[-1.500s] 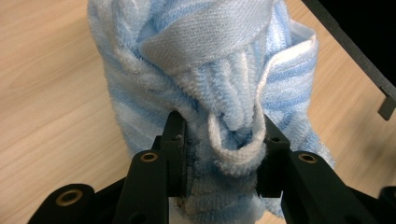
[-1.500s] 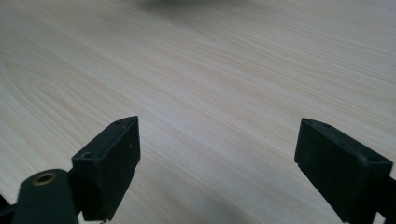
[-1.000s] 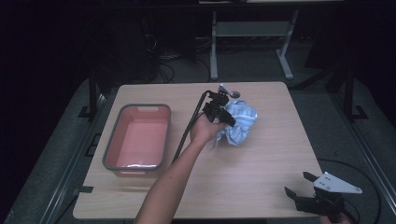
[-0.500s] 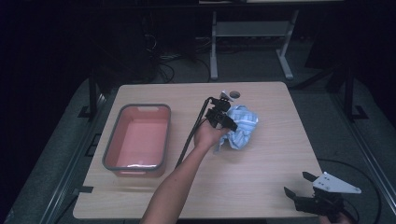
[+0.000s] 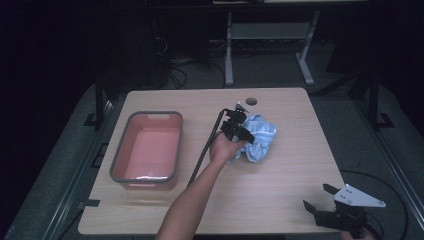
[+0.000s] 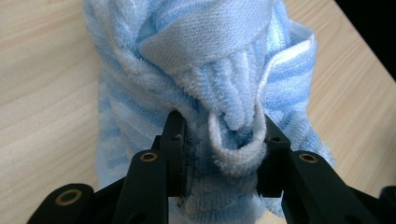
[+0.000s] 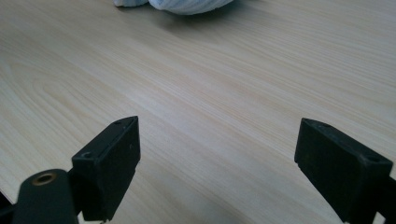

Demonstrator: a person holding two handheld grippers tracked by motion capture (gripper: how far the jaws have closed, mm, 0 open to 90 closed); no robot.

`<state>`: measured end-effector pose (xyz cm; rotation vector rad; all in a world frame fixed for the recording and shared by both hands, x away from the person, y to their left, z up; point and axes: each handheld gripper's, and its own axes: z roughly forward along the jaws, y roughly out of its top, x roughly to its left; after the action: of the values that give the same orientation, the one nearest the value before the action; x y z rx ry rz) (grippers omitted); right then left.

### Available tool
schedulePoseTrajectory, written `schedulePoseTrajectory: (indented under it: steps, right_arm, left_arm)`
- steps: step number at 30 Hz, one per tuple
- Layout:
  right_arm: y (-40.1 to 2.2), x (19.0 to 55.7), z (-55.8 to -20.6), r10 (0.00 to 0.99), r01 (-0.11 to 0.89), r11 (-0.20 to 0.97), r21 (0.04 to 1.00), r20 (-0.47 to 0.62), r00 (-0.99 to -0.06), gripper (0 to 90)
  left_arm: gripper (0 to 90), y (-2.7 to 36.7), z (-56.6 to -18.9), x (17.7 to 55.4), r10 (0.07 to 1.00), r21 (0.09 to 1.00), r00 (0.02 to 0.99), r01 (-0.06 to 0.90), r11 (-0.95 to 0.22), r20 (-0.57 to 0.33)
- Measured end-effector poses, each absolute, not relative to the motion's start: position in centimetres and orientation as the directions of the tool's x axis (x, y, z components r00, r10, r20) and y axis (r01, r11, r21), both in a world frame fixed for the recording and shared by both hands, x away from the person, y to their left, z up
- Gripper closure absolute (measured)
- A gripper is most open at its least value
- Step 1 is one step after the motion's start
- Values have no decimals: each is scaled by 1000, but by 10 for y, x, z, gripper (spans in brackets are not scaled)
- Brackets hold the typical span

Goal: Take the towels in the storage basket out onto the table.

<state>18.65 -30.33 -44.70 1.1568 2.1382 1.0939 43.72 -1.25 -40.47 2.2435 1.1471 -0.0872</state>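
Observation:
A crumpled blue-and-white striped towel (image 5: 261, 138) lies right of the middle of the wooden table (image 5: 280, 187). My left gripper (image 5: 242, 134) presses into the towel's left side. In the left gripper view its jaws pinch a fold of the towel (image 6: 233, 93) between them, so the left gripper (image 6: 224, 147) is shut on it. My right gripper (image 5: 318, 198) rests at the table's near right corner, jaws wide apart with nothing between them. In the right gripper view the right gripper (image 7: 217, 140) faces bare tabletop, with the towel's edge (image 7: 187, 5) at the top.
A pink tub with a grey rim (image 5: 120, 157) stands on the left of the table, holding nothing that I can see. A round hole (image 5: 251, 101) sits in the tabletop near the far edge. A black cable (image 5: 205, 147) trails from the left gripper.
The left gripper has slid slightly toward the person along the towel's left side. The right gripper has stayed put.

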Motion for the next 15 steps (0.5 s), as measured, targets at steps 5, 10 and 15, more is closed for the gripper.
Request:
schedulePoseTrajectory:
  steps: [5,10,15]
  right_arm:
    - [-303,186,-447,844,469,329,820,-33,-535,137]
    - [-303,186,-447,844,470,328,820,-31,-535,137]
    - [-303,187,-448,847,477,323,817,-24,-532,137]
  left_arm:
    - [613,-12,-413,434,713,485,621,757,-438,-326]
    - [597,-10,-418,431,710,478,628,753,-452,-318]
    - [573,-11,-422,428,712,478,628,753,-453,-315]
